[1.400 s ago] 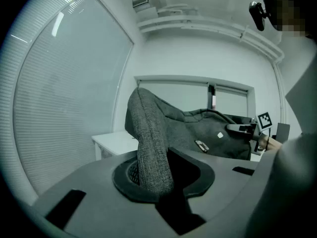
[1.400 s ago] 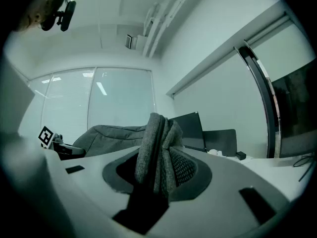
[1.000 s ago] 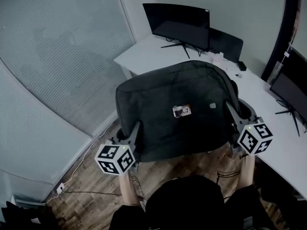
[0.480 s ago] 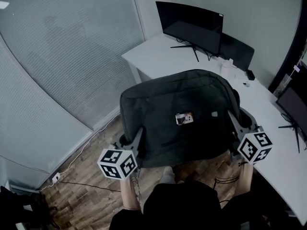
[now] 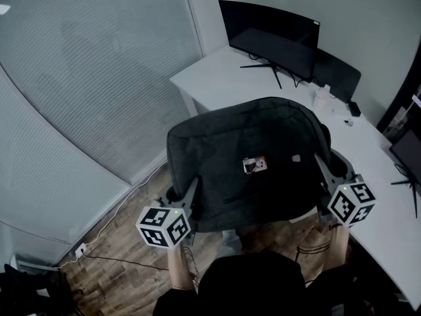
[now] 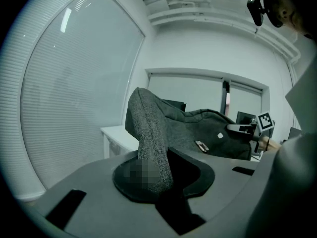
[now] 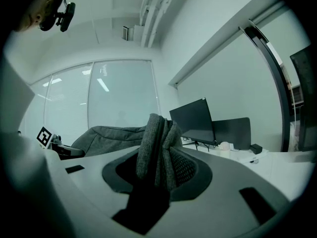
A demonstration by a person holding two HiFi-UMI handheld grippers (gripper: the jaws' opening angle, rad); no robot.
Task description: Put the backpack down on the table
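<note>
The grey backpack (image 5: 250, 163) hangs in the air between the two grippers, over the wood floor (image 5: 125, 236) on the near side of the white table (image 5: 217, 84). The left gripper (image 5: 189, 195) pinches its left edge. The right gripper (image 5: 324, 170) clamps bunched fabric on its right side.

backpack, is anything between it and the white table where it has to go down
Nothing visible. The dark grey fabric backpack is gripped by the left gripper and right gripper, and the white table beside it is bare; the black curved monitor and small white container stand farther back.
</note>
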